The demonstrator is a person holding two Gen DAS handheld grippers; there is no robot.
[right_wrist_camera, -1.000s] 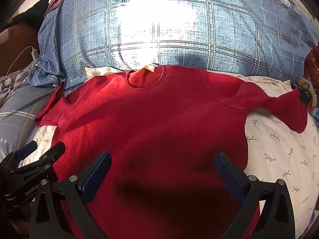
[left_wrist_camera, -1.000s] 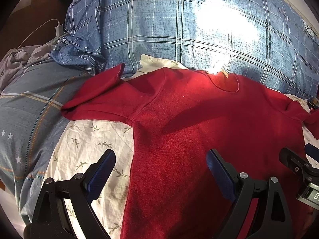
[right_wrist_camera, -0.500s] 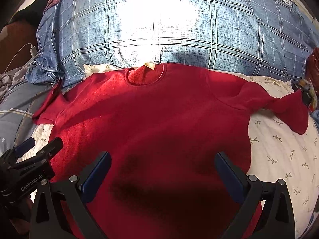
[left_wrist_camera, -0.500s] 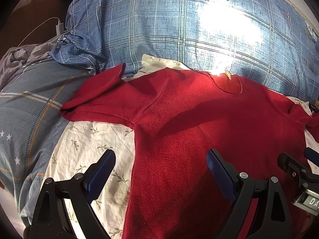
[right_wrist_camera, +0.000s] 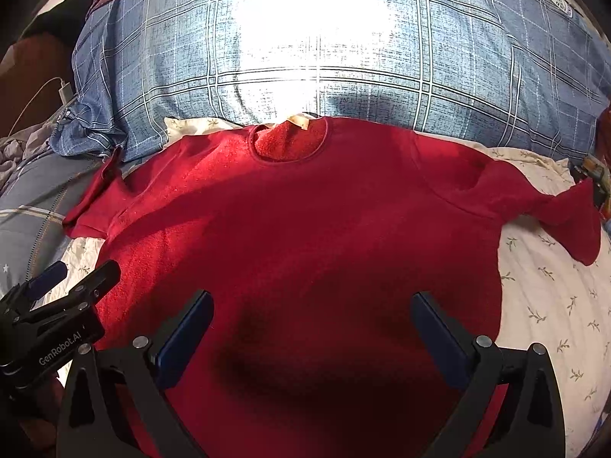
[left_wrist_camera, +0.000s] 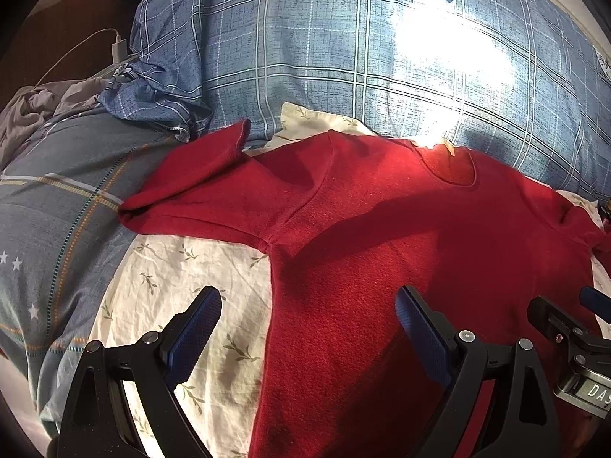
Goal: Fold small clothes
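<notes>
A small red short-sleeved top (left_wrist_camera: 382,236) (right_wrist_camera: 298,221) lies flat, front up, on a cream leaf-print sheet (left_wrist_camera: 183,267) (right_wrist_camera: 546,297), its neck hole toward the pillow and both sleeves spread out. My left gripper (left_wrist_camera: 309,305) hovers open over the top's left side edge, nothing between its blue pads. My right gripper (right_wrist_camera: 311,305) hovers open over the lower middle of the top, also empty. Each gripper shows in the other's view: the right one (left_wrist_camera: 573,328) at the right edge, the left one (right_wrist_camera: 72,282) at the left edge.
A big blue plaid pillow (left_wrist_camera: 362,68) (right_wrist_camera: 343,57) lies just beyond the neckline. A grey-blue quilt with stars (left_wrist_camera: 49,229) borders the sheet on the left, over which the left sleeve drapes. A white charger and cable (left_wrist_camera: 118,47) sit at the far left.
Both grippers have drifted slightly back from the pillow, so the top sits a bit higher in both views. The top itself has not moved, and both grippers stay open.
</notes>
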